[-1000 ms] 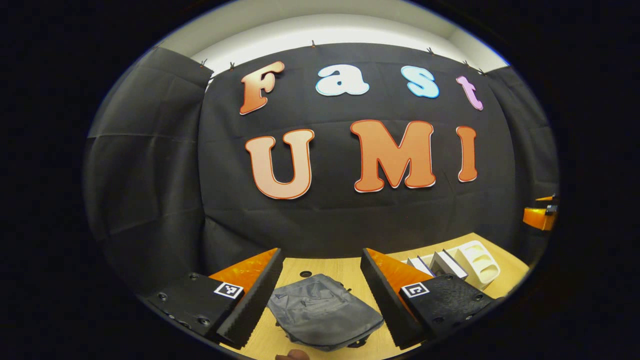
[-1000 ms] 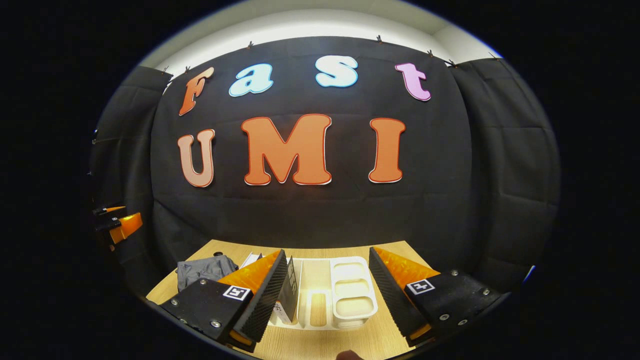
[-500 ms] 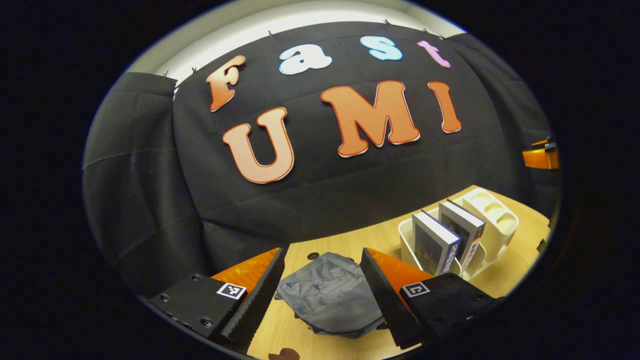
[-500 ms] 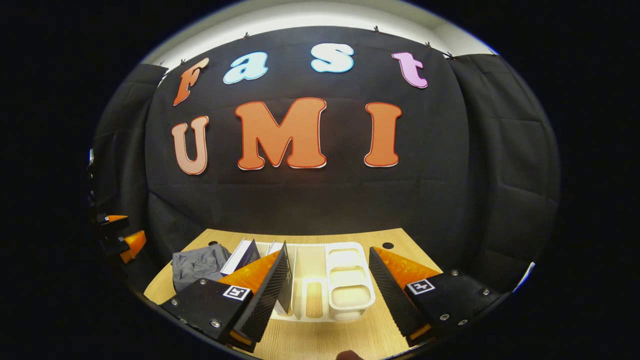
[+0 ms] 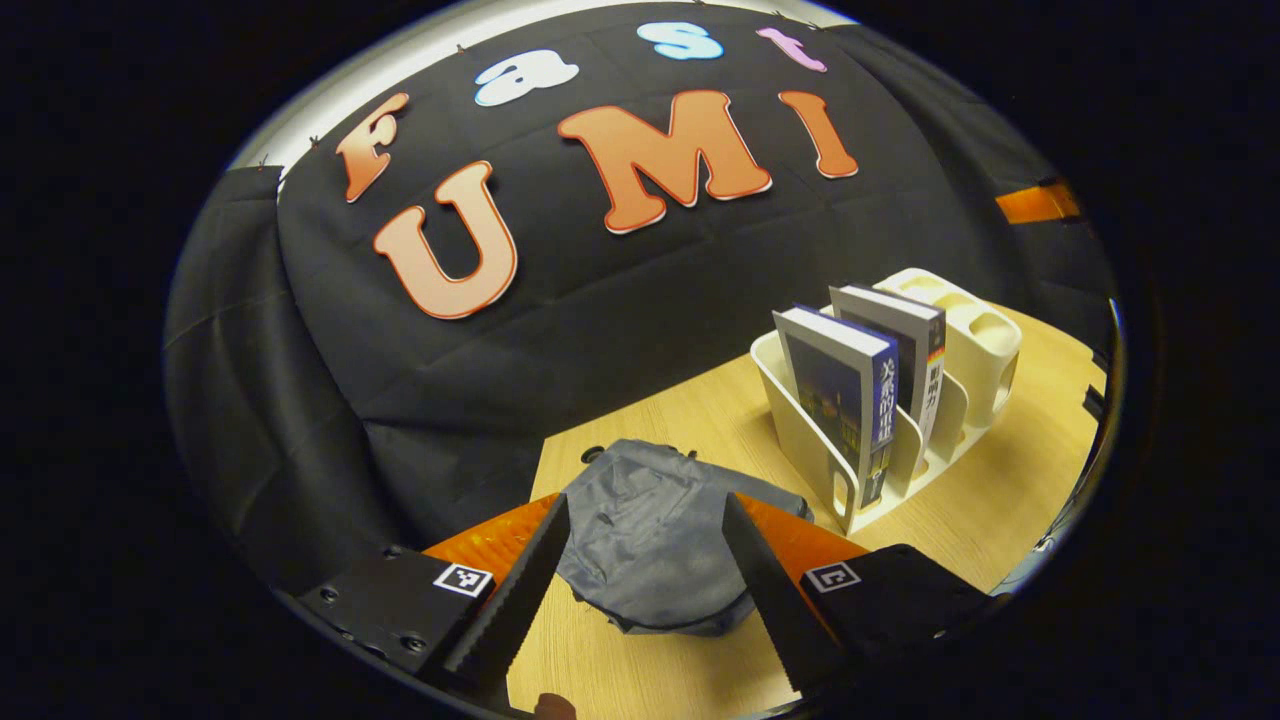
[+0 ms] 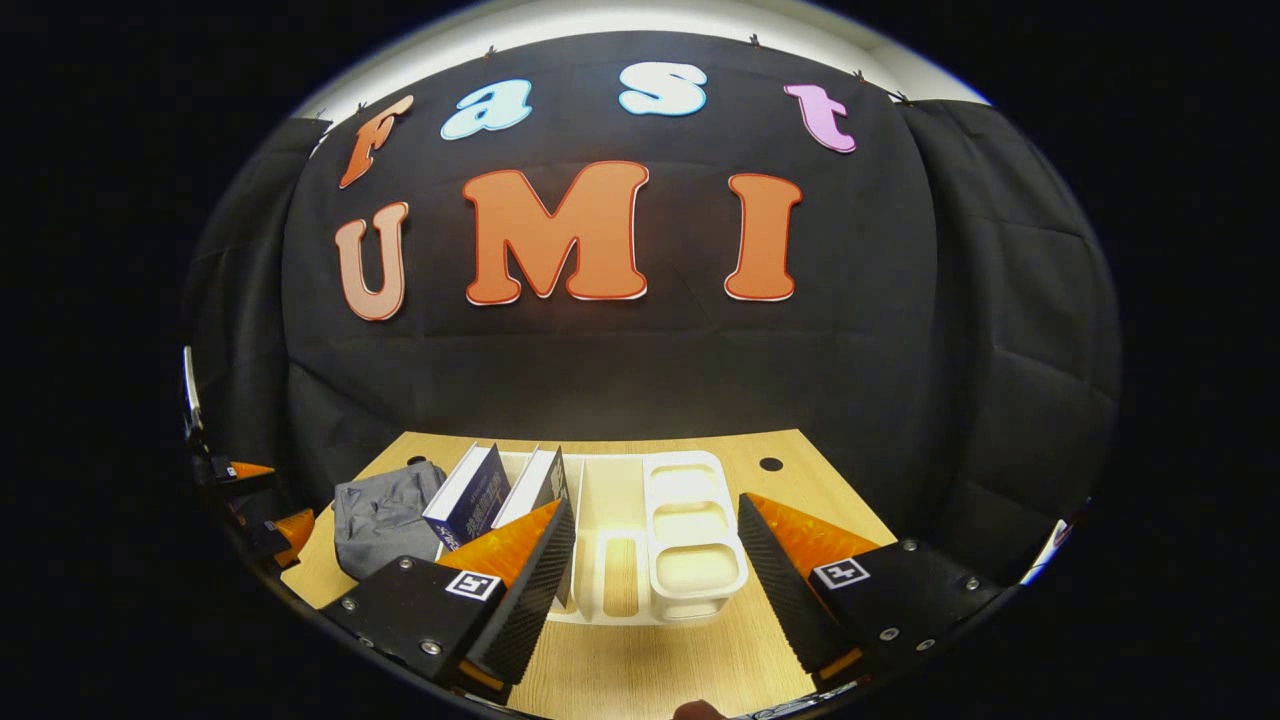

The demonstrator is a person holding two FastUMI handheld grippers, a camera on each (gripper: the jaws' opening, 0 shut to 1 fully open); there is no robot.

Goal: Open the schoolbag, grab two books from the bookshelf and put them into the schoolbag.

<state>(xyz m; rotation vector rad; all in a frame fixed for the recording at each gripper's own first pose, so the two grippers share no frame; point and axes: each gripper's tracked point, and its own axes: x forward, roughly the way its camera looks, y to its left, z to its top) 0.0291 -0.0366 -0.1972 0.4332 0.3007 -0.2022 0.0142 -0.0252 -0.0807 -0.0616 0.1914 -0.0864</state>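
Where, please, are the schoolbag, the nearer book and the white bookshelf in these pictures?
schoolbag (image 5: 655,545): left gripper view, on its grey fabric front.
nearer book (image 5: 835,400): left gripper view, on its dark front cover.
white bookshelf (image 6: 692,545): right gripper view, on its compartment tray.

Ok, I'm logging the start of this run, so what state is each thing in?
schoolbag: lying flat on the table, looks closed
two books: upright in the bookshelf
bookshelf: on the table, right compartments empty
left gripper: open, over the schoolbag
right gripper: open, facing the bookshelf
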